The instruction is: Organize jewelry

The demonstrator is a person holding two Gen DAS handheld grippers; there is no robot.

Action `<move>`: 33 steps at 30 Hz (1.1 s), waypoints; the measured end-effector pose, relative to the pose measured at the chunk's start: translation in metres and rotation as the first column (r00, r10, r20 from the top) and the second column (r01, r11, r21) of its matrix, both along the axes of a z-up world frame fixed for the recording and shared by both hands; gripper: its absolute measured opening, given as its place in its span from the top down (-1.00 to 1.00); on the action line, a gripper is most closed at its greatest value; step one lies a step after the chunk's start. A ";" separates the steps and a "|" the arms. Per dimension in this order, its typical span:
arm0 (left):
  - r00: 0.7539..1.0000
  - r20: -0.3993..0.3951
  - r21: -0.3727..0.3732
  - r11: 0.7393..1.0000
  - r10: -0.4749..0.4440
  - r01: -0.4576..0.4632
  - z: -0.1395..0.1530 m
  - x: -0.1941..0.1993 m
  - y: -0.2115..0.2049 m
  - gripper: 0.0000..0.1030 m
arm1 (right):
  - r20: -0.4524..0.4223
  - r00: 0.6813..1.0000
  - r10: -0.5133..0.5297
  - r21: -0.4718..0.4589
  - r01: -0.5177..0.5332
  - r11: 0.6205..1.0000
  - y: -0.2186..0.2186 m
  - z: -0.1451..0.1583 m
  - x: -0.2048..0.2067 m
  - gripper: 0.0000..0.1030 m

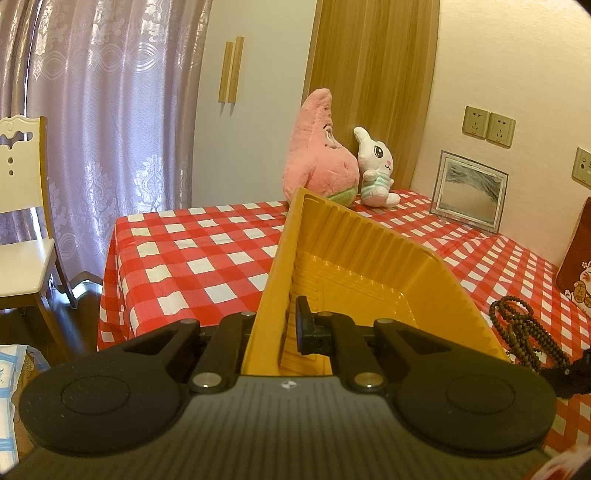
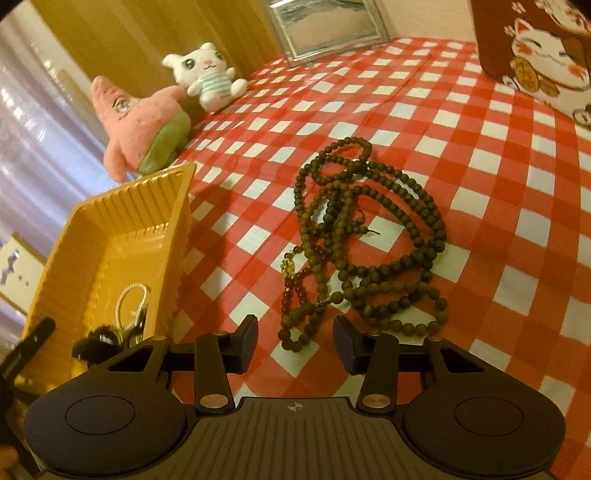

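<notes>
1. Quick status on the jewelry tidy-up: we've got the yellow tray (image 2: pixel 107 236) gripped by the left gripper (image 1: pixel 284 328), jaws clamped tight on the tray's near wall, one finger inside and one outside. The tray is tipped up off the table near the left edge of the checkered tablecloth (image 2: pixel 461 147).

2. Done so far, as far as we can see: a white cord loop (image 2: pixel 133 302) and some dark little piece (image 2: pixel 105 338) already sit in the near end of the tray. Can't tell exactly what the dark one is, too blurry.

3. Still to do: the big tangle of brown wooden beads (image 2: pixel 369 236) is lying out on the cloth, just beside the tray's right side, roughly mid-table. There's a darker reddish strand with a gold charm (image 2: pixel 288 269) mixed into its near-left end.

4. The right gripper (image 2: pixel 295 345) hangs right over the near end of that pile, jaws about half open, nothing between the pads yet. The lowest loop of beads sits just ahead of the fingertips.

5. So we'd call it partway: small stuff in, the bulky beads left. Since it's one tangled heap, it'll probably trail when lifted, so a grab near the middle seems safer to us.

6. The plush toys (image 2: pixel 147 122), picture frame (image 2: pixel 325 29) and cat bag (image 2: pixel 535 48) along the far edge aren't part of this.
</notes>
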State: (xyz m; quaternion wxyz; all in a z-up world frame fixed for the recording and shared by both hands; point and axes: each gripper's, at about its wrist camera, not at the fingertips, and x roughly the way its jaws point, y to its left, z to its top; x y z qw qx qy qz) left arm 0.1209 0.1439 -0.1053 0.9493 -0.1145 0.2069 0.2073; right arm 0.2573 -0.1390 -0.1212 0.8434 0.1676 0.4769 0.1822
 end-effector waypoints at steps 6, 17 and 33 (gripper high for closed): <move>1.000 0.000 0.001 1.000 0.000 0.000 0.000 0.000 0.000 0.84 | -0.074 0.991 -0.110 0.090 0.117 0.989 -0.012 -0.009 0.012 0.59; 1.000 0.002 0.002 1.000 -0.005 0.005 0.000 0.000 0.000 0.84 | 0.139 0.988 -0.069 0.092 0.056 0.994 -0.036 0.052 -0.001 0.87; 1.000 0.012 0.004 1.000 -0.010 0.010 0.002 0.001 0.000 0.84 | 0.409 0.911 0.058 0.053 -0.087 0.995 -0.050 0.199 0.014 0.86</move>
